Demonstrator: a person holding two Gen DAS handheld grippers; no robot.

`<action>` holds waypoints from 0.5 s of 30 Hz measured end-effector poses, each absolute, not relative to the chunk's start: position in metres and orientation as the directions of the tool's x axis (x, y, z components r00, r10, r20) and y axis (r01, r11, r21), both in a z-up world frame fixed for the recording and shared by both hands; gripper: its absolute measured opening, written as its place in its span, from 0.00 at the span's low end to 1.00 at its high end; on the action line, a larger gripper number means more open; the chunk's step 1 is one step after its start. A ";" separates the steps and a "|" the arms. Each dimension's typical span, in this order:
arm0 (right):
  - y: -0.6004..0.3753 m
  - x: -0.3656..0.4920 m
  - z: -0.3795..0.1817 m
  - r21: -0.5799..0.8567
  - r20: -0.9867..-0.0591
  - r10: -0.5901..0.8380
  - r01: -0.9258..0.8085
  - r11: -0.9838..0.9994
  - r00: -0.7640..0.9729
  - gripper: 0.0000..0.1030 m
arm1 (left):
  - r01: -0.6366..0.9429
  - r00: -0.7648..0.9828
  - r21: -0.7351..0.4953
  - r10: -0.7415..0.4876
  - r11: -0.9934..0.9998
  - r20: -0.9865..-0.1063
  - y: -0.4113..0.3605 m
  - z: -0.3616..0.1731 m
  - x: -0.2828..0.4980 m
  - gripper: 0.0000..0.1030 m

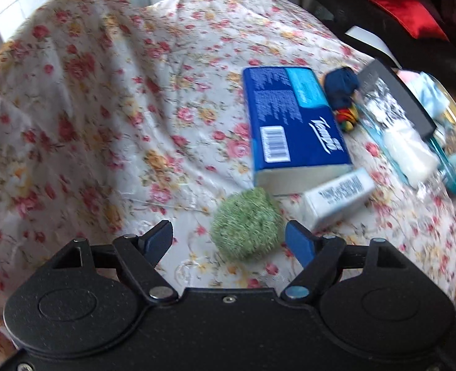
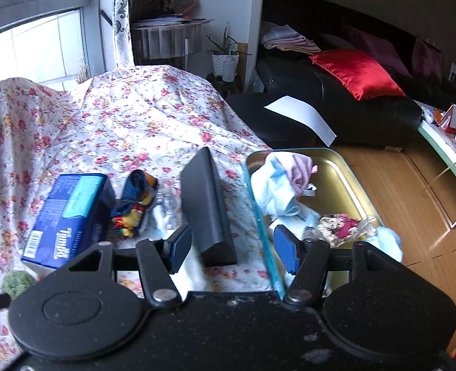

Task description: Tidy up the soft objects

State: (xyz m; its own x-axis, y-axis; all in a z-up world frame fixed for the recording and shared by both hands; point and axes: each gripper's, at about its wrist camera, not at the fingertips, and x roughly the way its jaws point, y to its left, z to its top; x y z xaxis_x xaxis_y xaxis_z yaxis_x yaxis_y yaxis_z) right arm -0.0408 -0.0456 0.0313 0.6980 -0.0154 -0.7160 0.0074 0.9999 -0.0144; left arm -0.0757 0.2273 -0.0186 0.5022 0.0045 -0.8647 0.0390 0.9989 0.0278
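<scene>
Left wrist view: the left gripper (image 1: 228,241) stands wide, empty, over a floral cloth (image 1: 104,123); a green fuzzy ball (image 1: 246,224) lies between its fingers, untouched, beside a blue tissue pack (image 1: 293,123).

Right wrist view: the right gripper (image 2: 232,247) is part open, gripping nothing, a black wedge-shaped object (image 2: 206,204) standing between its fingers; a gold tin (image 2: 345,179) at the cloth's right edge holds soft cloths.

Floral cloth cover (image 1: 110,117): thin woven fabric, creased, slight sheen. Green ball (image 1: 247,223): fuzzy, yarn-like, matt. Blue tissue pack (image 1: 293,120): glossy plastic film wrap. Small white pack (image 1: 339,198): smooth film, printed. Tin tray (image 2: 342,179): gold metal, smooth, shiny inside. Black wedge-shaped bar (image 2: 206,204): matt, smooth. Light-blue mask (image 2: 277,191): soft non-woven cloth. Red cushion (image 2: 356,72): satin, glossy. Sofa (image 2: 367,117): black, leather-like sheen. Floor (image 2: 413,210): wood, polished. Gripper bodies: matt textured black plastic; pads (image 1: 299,242): blue, matt.
</scene>
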 end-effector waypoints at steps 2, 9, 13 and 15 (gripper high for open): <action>-0.038 -0.047 0.032 0.012 -0.716 0.009 -0.001 1.000 0.698 0.57 | 0.059 0.503 0.036 0.001 0.998 -0.864 0.224 -0.022 -0.076 0.74; 0.003 -0.060 0.021 0.111 -0.739 0.120 -0.057 0.992 0.663 0.58 | 0.085 0.516 0.047 -0.003 0.995 -0.857 0.219 -0.031 -0.074 0.74; 0.028 -0.060 0.010 0.128 -0.763 0.166 -0.105 0.986 0.625 0.59 | 0.090 0.526 0.048 -0.007 0.995 -0.850 0.216 -0.031 -0.073 0.74; 0.036 -0.059 0.005 0.129 -0.774 0.181 -0.130 0.983 0.607 0.61 | 0.083 0.510 0.050 0.001 0.995 -0.860 0.217 -0.033 -0.070 0.74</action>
